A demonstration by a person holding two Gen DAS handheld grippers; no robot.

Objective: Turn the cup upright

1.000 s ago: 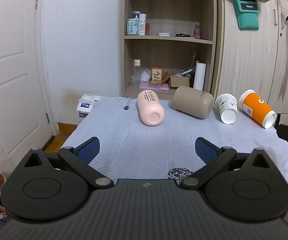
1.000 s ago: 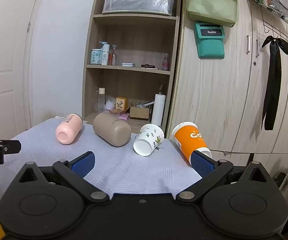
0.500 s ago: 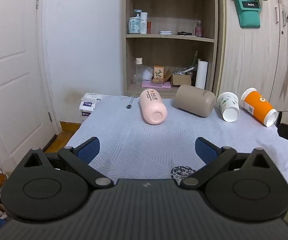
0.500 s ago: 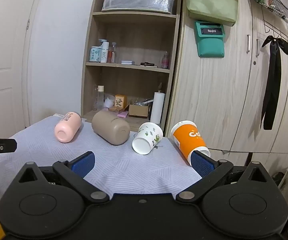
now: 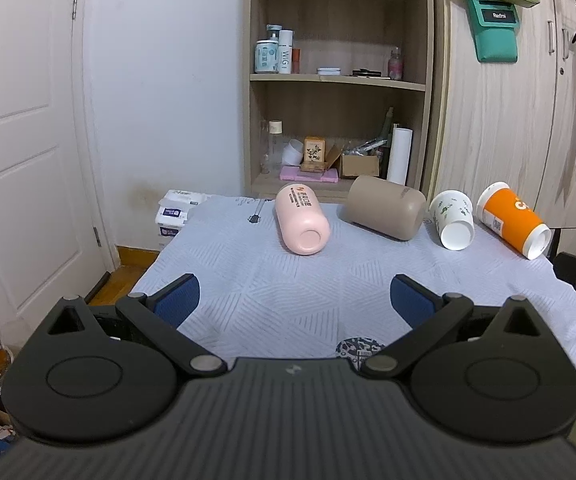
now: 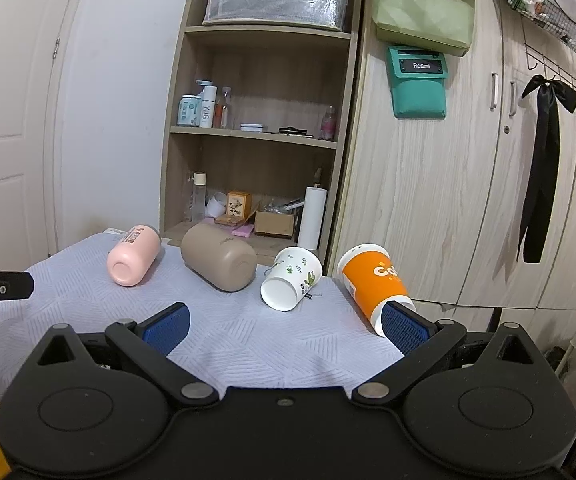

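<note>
Several cups lie on their sides in a row on the table's pale patterned cloth (image 5: 288, 280): a pink cup (image 5: 302, 219), a taupe cup (image 5: 386, 207), a white cup with green print (image 5: 452, 220) and an orange paper cup (image 5: 514, 220). They also show in the right wrist view: pink (image 6: 133, 255), taupe (image 6: 218, 257), white (image 6: 291, 284), orange (image 6: 372, 280). My left gripper (image 5: 294, 300) is open and empty, well short of the pink cup. My right gripper (image 6: 284, 324) is open and empty, just short of the white cup; its right finger overlaps the orange cup's rim.
A wooden shelf unit (image 5: 340, 80) with bottles and boxes stands behind the table. Wooden wardrobe doors (image 6: 468, 180) are at the right, a white door (image 5: 20, 140) at the left. Tissue packs (image 5: 174, 210) sit off the table's far left corner.
Both grippers have tilted or risen slightly, so the cups sit a little lower in both views. Both stay open. No cup has moved.
</note>
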